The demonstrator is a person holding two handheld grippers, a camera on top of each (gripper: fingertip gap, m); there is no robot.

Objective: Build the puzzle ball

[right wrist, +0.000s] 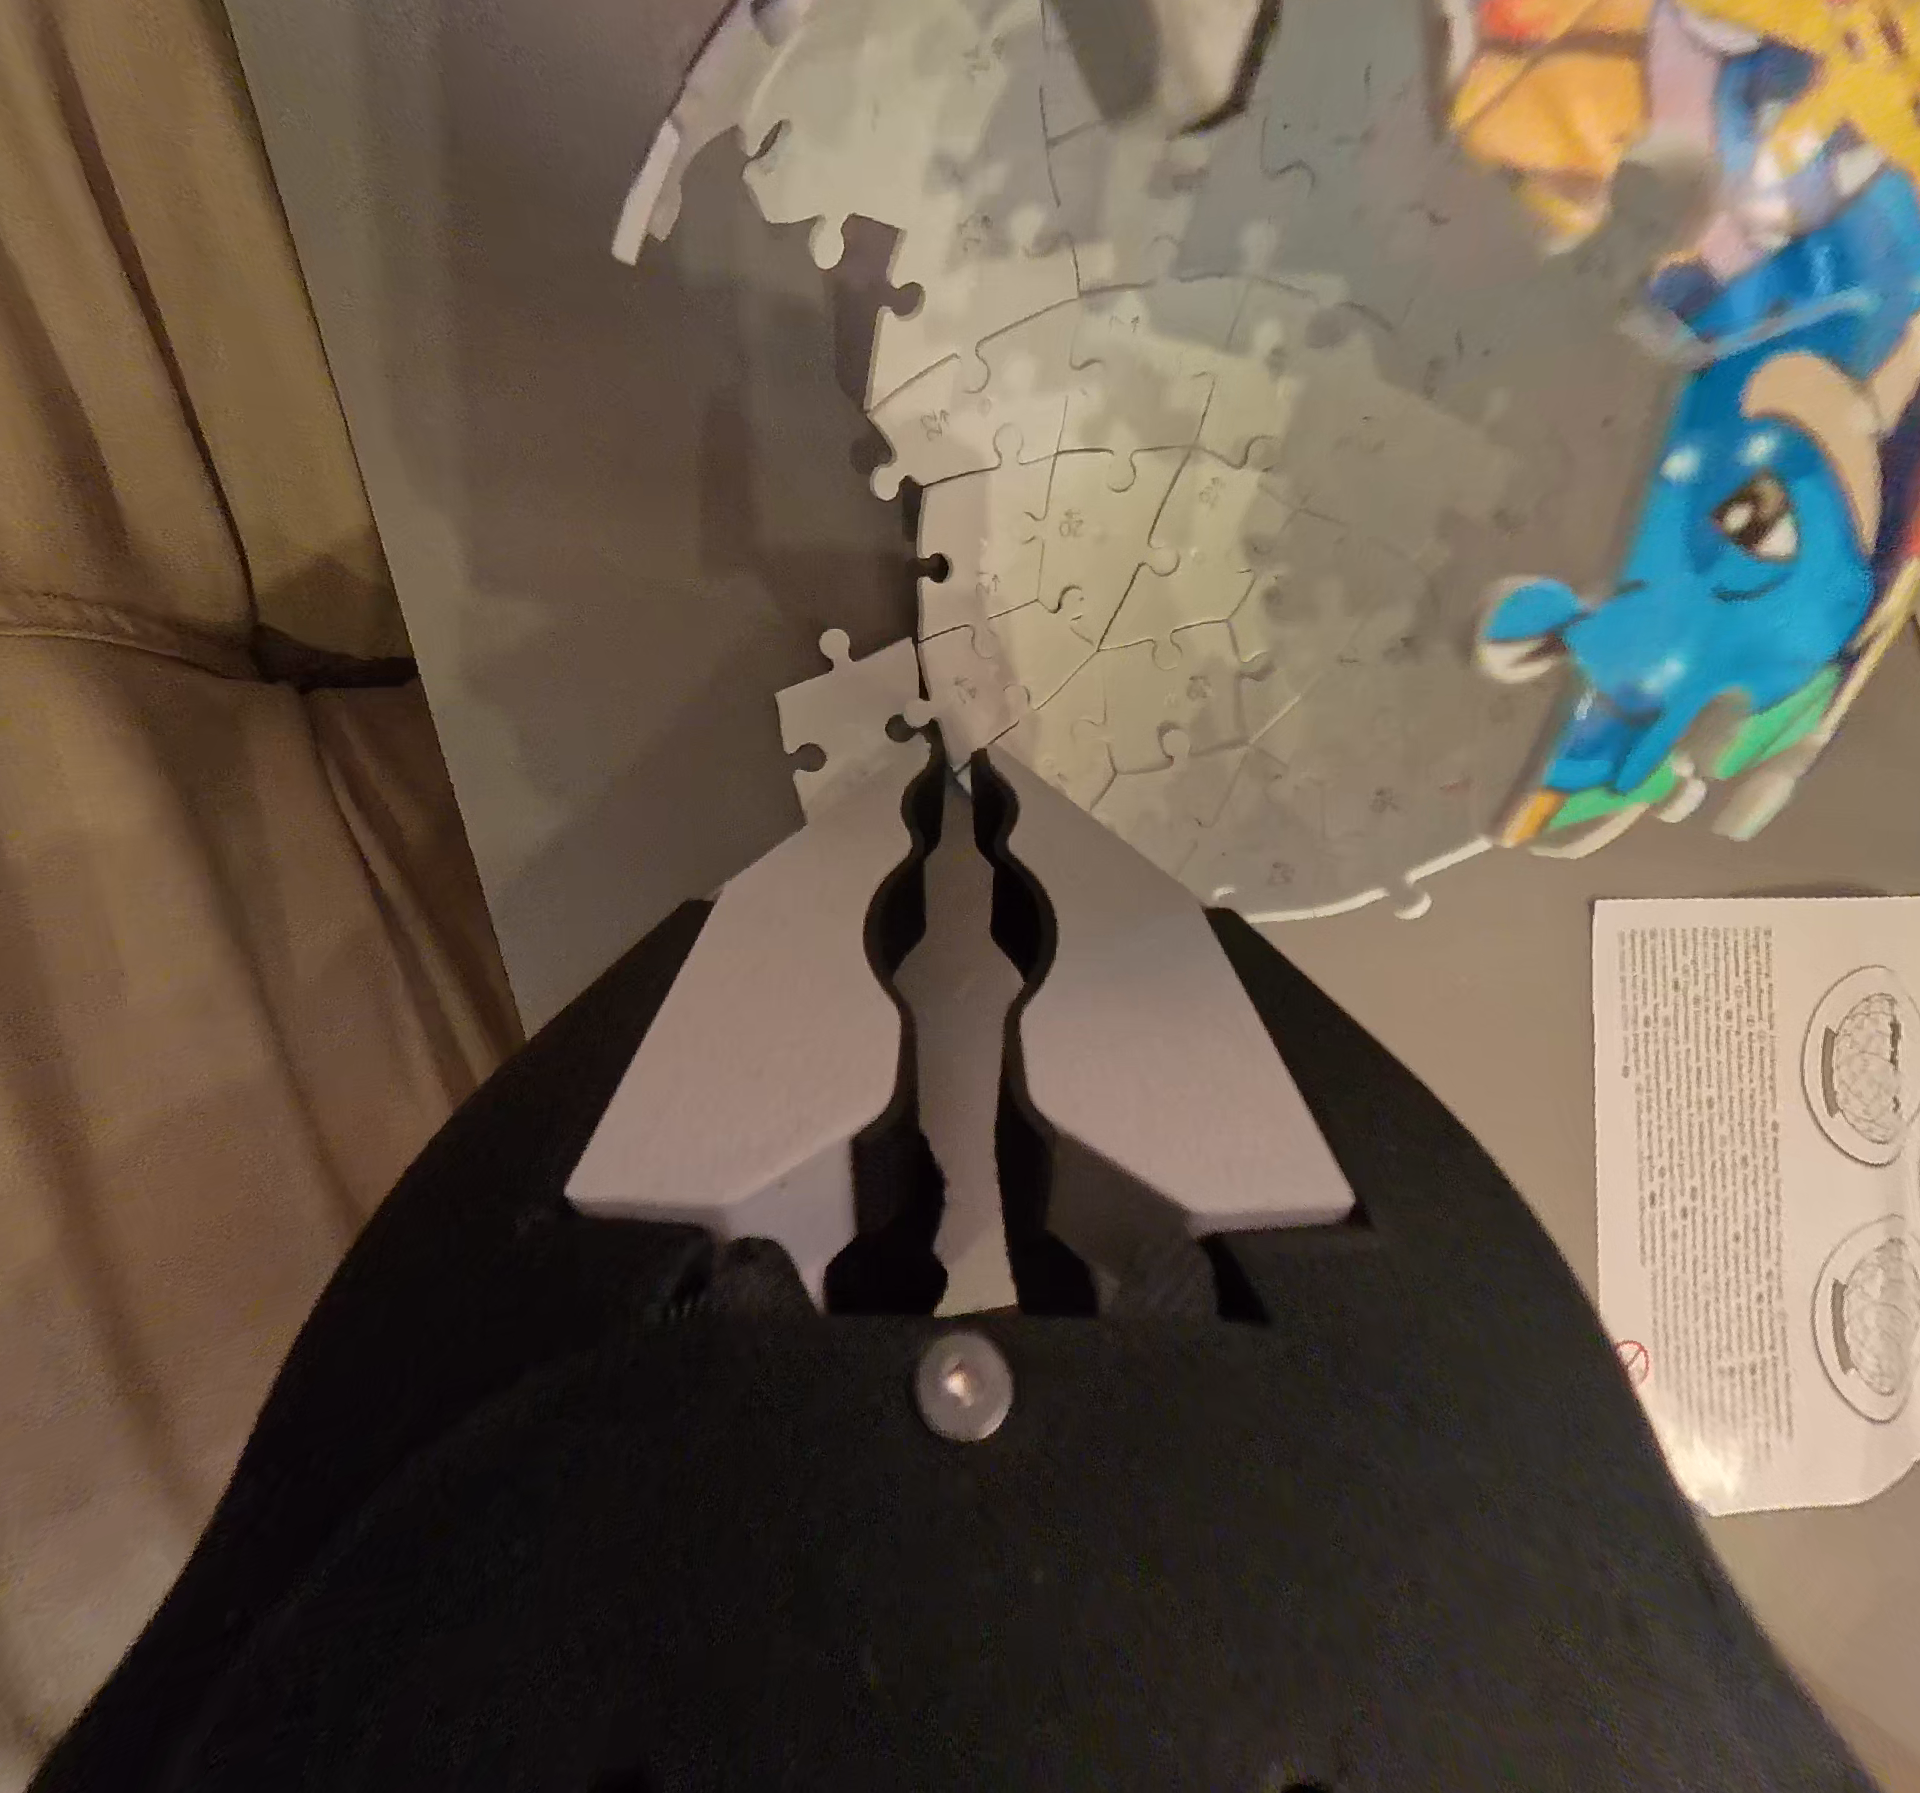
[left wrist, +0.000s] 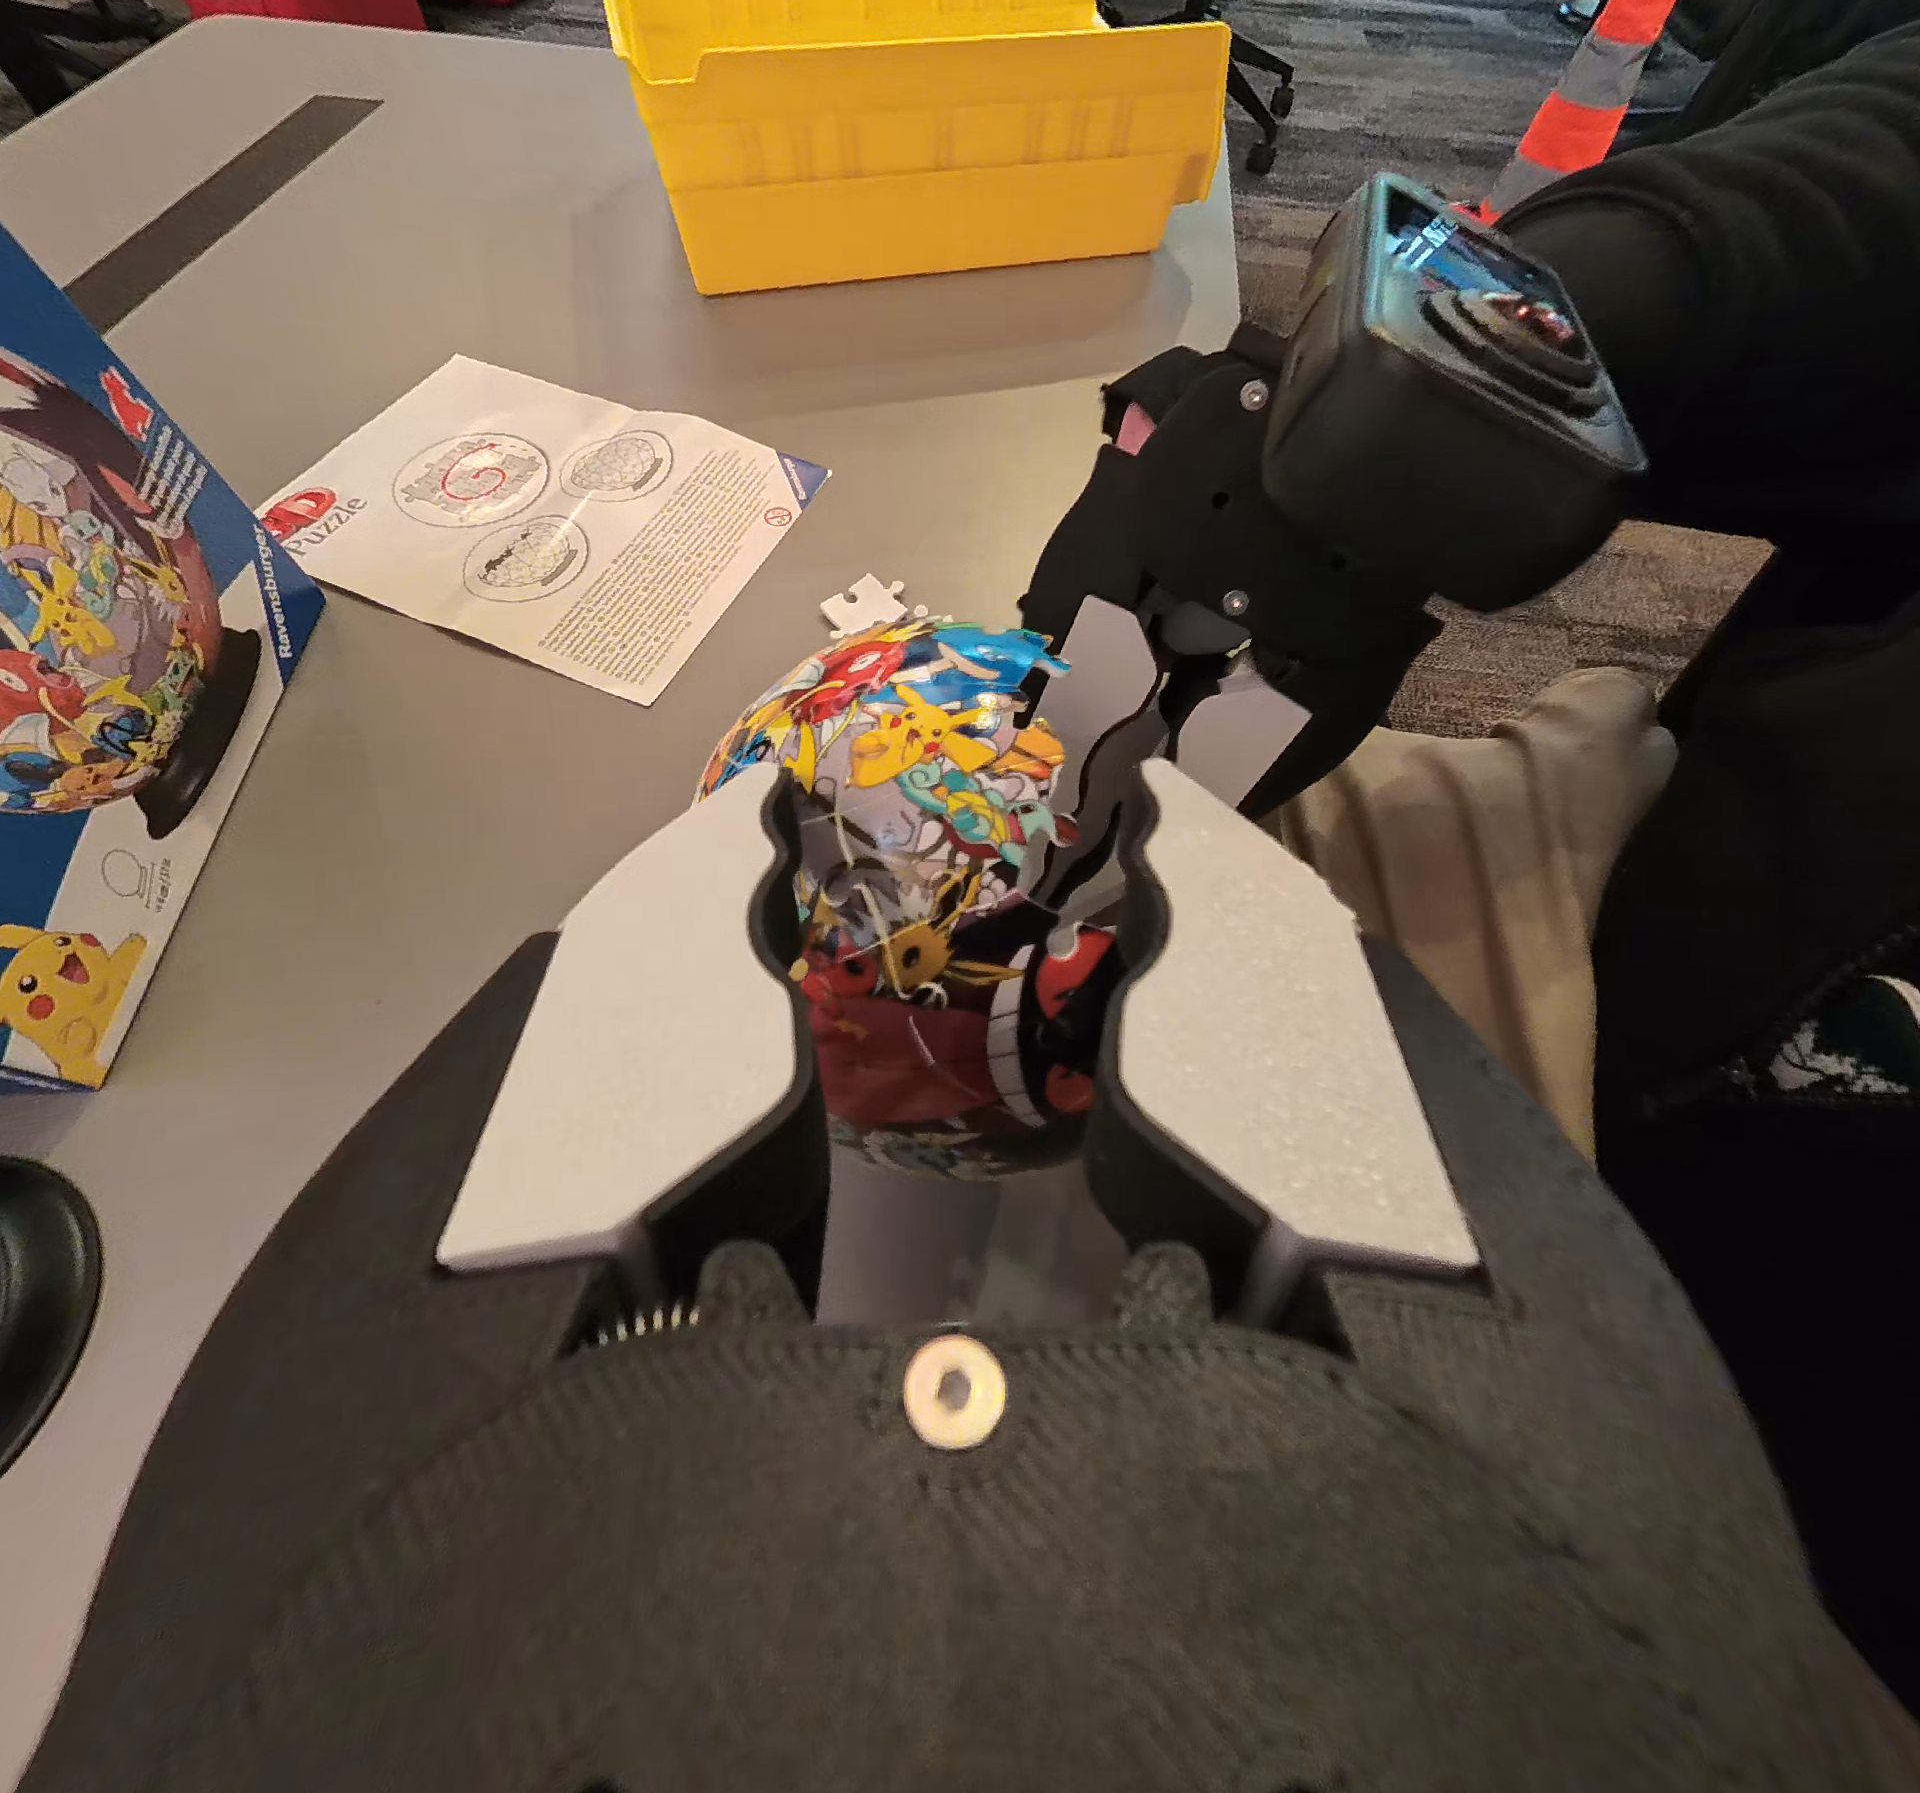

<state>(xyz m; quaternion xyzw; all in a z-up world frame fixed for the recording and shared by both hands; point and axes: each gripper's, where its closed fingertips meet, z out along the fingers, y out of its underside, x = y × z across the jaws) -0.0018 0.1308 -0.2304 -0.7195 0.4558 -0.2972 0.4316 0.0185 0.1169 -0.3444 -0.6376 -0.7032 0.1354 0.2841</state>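
My left claw was clamped on the puzzle ball, holding the half-built shell just above the grey bench. My right claw was almost together and pinched the open rim of the ball at 1 o'clock from my left claw; in the right wrist view I saw the pale inner side of the pieces, with small printed marks on them. A loose puzzle piece lay on the bench just behind the ball. The printed instruction sheet lay at 11 o'clock, and the blue puzzle box with cartoon pictures and a brand mark stood at 9 o'clock. A yellow bin stood far at 12 o'clock. A black sleeve covered the right side.
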